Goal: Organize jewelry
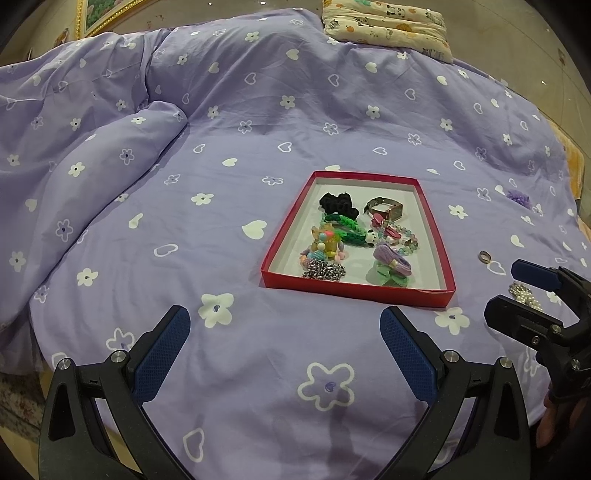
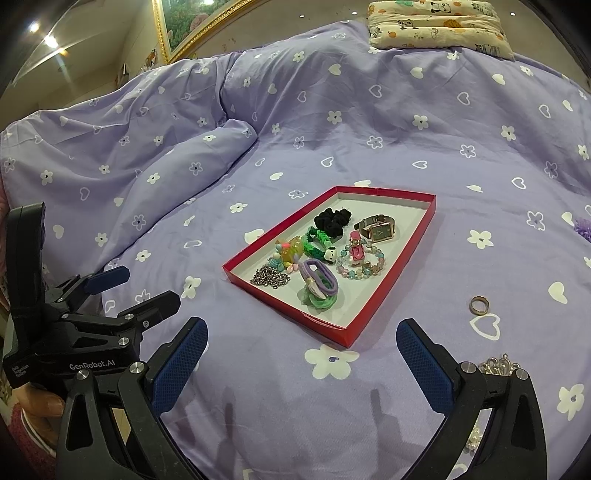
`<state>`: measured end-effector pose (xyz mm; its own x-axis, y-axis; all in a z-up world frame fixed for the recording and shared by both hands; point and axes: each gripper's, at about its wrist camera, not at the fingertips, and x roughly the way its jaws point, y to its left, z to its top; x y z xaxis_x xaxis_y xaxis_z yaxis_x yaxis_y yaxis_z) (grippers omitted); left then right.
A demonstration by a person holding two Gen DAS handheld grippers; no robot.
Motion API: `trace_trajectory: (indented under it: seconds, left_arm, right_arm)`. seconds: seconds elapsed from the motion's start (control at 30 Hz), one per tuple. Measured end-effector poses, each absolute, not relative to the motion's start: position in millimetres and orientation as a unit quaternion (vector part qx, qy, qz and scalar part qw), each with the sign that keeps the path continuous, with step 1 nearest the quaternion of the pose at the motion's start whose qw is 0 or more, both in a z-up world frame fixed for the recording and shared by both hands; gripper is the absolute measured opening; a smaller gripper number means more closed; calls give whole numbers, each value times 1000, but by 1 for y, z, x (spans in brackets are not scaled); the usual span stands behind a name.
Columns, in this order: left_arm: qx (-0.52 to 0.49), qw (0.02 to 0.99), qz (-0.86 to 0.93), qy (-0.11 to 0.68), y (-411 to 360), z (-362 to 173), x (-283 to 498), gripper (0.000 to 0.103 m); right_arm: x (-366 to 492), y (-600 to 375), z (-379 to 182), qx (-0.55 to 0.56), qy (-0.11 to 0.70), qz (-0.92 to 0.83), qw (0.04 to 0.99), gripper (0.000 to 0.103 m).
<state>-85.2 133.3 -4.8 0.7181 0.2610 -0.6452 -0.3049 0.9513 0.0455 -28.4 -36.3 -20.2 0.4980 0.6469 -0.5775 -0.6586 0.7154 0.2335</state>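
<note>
A shallow red box (image 1: 354, 290) (image 2: 373, 309) lies on the purple bedspread, holding a black scrunchie (image 1: 338, 204), a watch (image 2: 377, 229), a bead bracelet (image 2: 364, 260), a chain (image 2: 269, 277) and hair ties. Outside it, to the right, lie a ring (image 1: 484, 256) (image 2: 479, 305), a pearl and silver piece (image 1: 526, 296) (image 2: 499, 364) and a purple flower (image 1: 519, 197). My left gripper (image 1: 285, 354) stands open and empty before the box. My right gripper (image 2: 302, 363) is open too, empty, its right finger just beside the pearl piece.
A purple duvet with white flowers and hearts (image 1: 110, 155) bulges at the left. A patterned pillow (image 1: 388, 26) lies at the far edge. A gold picture frame (image 2: 192, 33) hangs on the wall behind. A hand (image 2: 40, 406) holds the left gripper.
</note>
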Motion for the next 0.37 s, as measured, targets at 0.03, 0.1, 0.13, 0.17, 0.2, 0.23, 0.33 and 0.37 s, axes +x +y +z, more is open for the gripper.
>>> trace_trajectory:
  seconds: [0.03, 0.1, 0.13, 0.17, 0.2, 0.23, 0.33, 0.37]
  left_arm:
    - [-32, 926, 152, 343, 133, -5, -85, 103]
    - [-33, 926, 151, 344, 133, -5, -84, 103]
    - [-33, 926, 151, 344, 133, -5, -84, 103]
    - [-33, 926, 150, 344, 133, -5, -83, 103]
    - [-34, 926, 150, 344, 133, -5, -83, 103]
    - [-34, 926, 149, 344, 132, -5, -82, 103]
    - [-36, 926, 146, 345, 133, -6, -81, 103]
    - [-37, 926, 146, 345, 133, -6, -81, 103]
  right_arm:
    - [-28, -36, -20, -9, 330, 377, 866, 103]
    - [-28, -36, -20, -9, 331, 377, 865, 103]
    - [-28, -35, -20, -9, 331, 377, 865, 103]
    - [-27, -35, -20, -9, 332, 377, 865, 103]
    - [-28, -35, -20, -9, 332, 377, 865, 103]
    - [-27, -35, -20, -9, 332, 377, 865, 103]
    - [-26, -34, -20, -9, 333, 377, 864, 103]
    - [-25, -34, -21, -8, 334, 377, 864, 103]
